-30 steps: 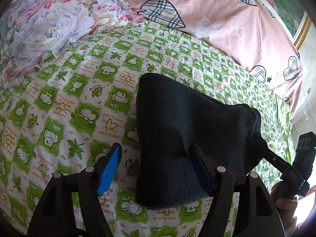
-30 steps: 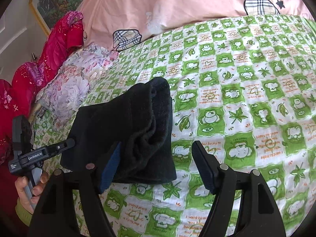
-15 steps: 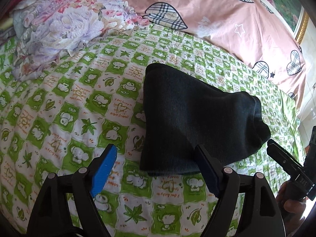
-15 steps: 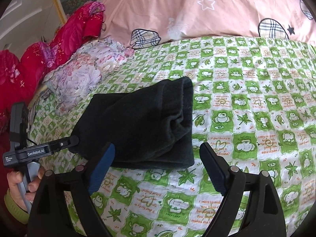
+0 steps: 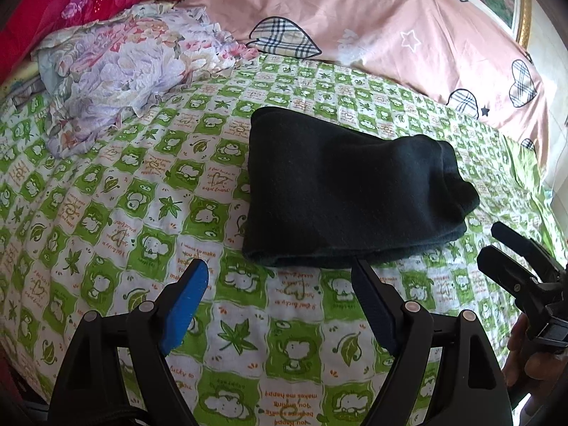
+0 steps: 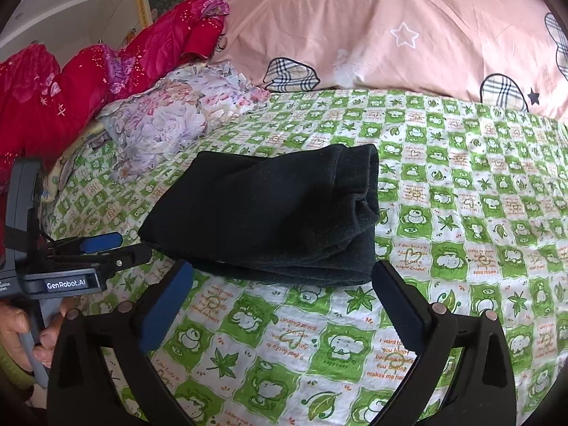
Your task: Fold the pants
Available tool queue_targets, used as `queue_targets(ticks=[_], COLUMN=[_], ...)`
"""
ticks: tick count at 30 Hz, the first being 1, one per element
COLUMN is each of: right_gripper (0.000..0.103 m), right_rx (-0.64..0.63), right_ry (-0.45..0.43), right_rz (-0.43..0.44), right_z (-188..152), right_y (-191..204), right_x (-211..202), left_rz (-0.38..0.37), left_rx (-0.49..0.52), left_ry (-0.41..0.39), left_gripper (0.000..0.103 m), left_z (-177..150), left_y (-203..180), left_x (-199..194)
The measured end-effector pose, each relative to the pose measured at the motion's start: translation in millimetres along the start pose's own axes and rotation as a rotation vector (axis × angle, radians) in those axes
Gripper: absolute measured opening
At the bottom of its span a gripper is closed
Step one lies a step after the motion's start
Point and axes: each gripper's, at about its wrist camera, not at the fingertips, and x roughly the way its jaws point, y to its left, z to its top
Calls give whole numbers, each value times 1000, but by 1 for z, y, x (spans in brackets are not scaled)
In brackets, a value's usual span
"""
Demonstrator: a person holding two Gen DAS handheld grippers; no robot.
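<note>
Here, in the left wrist view, the pants [image 5: 340, 198] lie as a dark folded bundle on the green patterned bed sheet [image 5: 106, 213], just beyond the left claw [image 5: 280, 273]. That claw is released, its blue pads spread wide with only sheet between them; the near edge of the bundle sits just past the right-hand pad. The right claw [image 5: 497, 245] shows at the right edge, near the bundle's rounded end. A floral cloth [image 5: 117, 71] and a pink quilt [image 5: 390, 25] lie well behind.

In the right wrist view, the right claw [image 6: 284, 277] is opening, nothing between its pads, the stacked pants [image 6: 277, 209] just ahead of the tips. The left claw [image 6: 106, 248] hovers beside the bundle's left corner.

The fabric looks thick, soft and light, likely to slump and unfold if lifted by one layer. Pinching through all layers at the near folded edge, one claw toward each end, seems safest.
</note>
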Motion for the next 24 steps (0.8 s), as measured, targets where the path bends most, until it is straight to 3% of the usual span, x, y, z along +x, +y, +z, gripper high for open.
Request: queue_targets(ticks=[11,24], right_gripper=[103,103], right_rx=[-74,-52], right_ry=[30,48], right_rz=[-21,-31], right_z=[-9,-16], right_y=[15,16], right_x=[3,15], left_rz=[45,102], left_rx=[54,93], left_ry=[-26,-66], left_gripper=[84,86], left_z=[-10,-17], left_y=[-8,-10], left_x=[-10,-7])
